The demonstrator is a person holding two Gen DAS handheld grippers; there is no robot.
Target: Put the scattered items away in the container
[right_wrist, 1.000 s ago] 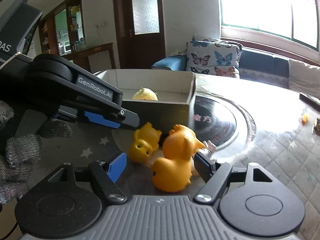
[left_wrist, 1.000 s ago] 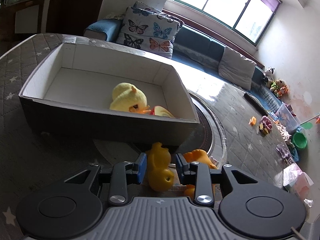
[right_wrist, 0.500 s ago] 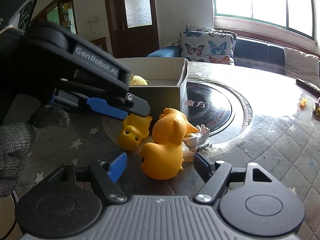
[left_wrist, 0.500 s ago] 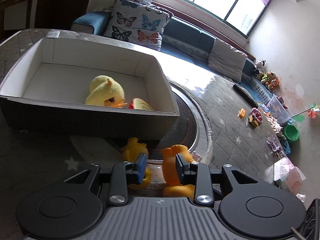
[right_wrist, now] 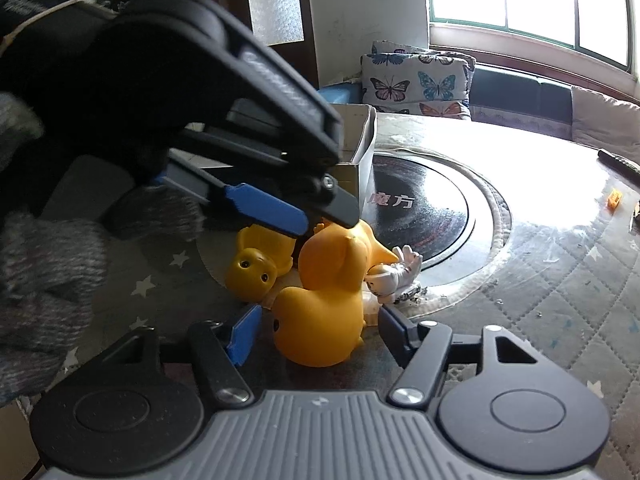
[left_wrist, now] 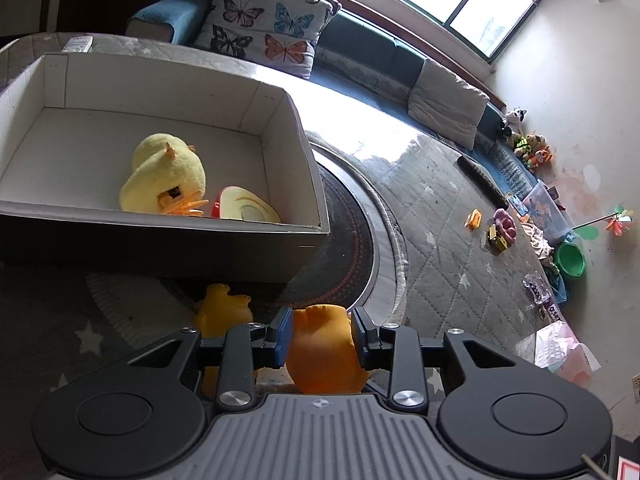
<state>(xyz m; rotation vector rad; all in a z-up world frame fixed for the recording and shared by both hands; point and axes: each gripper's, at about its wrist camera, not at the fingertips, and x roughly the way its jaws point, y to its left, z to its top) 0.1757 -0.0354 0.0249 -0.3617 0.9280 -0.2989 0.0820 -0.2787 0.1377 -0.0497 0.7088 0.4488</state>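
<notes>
A white-lined cardboard box [left_wrist: 308, 184] holds a plush yellow duck [left_wrist: 164, 176] and a red-and-yellow toy [left_wrist: 244, 210]. In front of the box a big orange rubber duck [right_wrist: 324, 300] lies on its side on the table. A small yellow duck [right_wrist: 256, 268] is on its left, a small white figure [right_wrist: 394, 276] on its right. My left gripper [left_wrist: 322, 336] is open, a finger on each side of the big duck [left_wrist: 324, 352], close against it. My right gripper [right_wrist: 320, 334] is open wide, and the same duck's head lies between its fingertips.
A dark round turntable [right_wrist: 420, 208] lies right of the box. A remote [left_wrist: 480, 180] and small toys [left_wrist: 500, 228] sit further right on the quilted table cover. A gloved hand [right_wrist: 40, 264] holds the left gripper. A sofa with butterfly cushions [left_wrist: 264, 36] is behind.
My left gripper moved right, from around the small yellow duck to around the big orange duck. My right gripper came closer to that duck. Neither gripper's finger gap changed.
</notes>
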